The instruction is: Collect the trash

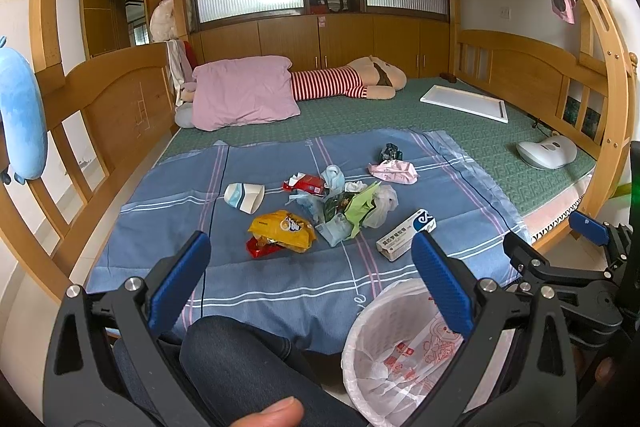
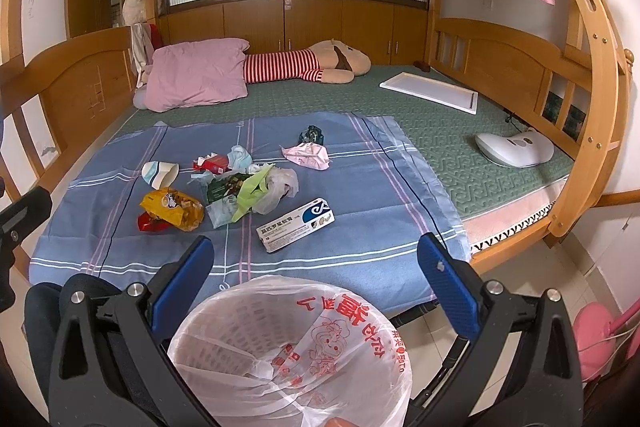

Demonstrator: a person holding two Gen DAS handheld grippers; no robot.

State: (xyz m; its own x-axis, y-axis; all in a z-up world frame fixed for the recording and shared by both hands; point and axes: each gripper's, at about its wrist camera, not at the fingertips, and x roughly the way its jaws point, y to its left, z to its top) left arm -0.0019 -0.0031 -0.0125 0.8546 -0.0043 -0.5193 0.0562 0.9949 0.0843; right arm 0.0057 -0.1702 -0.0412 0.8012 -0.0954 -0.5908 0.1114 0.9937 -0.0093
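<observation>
Trash lies scattered on a blue plaid sheet (image 1: pixel 168 203) on the bed: a yellow snack bag (image 1: pixel 282 229), a paper cup (image 1: pixel 243 197), a red packet (image 1: pixel 306 183), a green and white bag pile (image 1: pixel 356 207), a pink wrapper (image 1: pixel 394 171), a dark wrapper (image 1: pixel 390 151) and a white medicine box (image 1: pixel 406 234). A white bin with a plastic liner (image 2: pixel 288 355) stands on the floor at the bed's near edge. My left gripper (image 1: pixel 310 247) is open and empty, short of the snack bag. My right gripper (image 2: pixel 316 251) is open and empty above the bin, just short of the medicine box (image 2: pixel 296 225).
A pink pillow (image 1: pixel 244 93) and a striped plush toy (image 1: pixel 348 83) lie at the bed's far end. A white board (image 1: pixel 464 103) and a white device (image 1: pixel 546 153) lie on the green mat at right. A wooden bunk frame and ladder (image 1: pixel 608 75) surround the bed. A knee (image 1: pixel 240 359) is below.
</observation>
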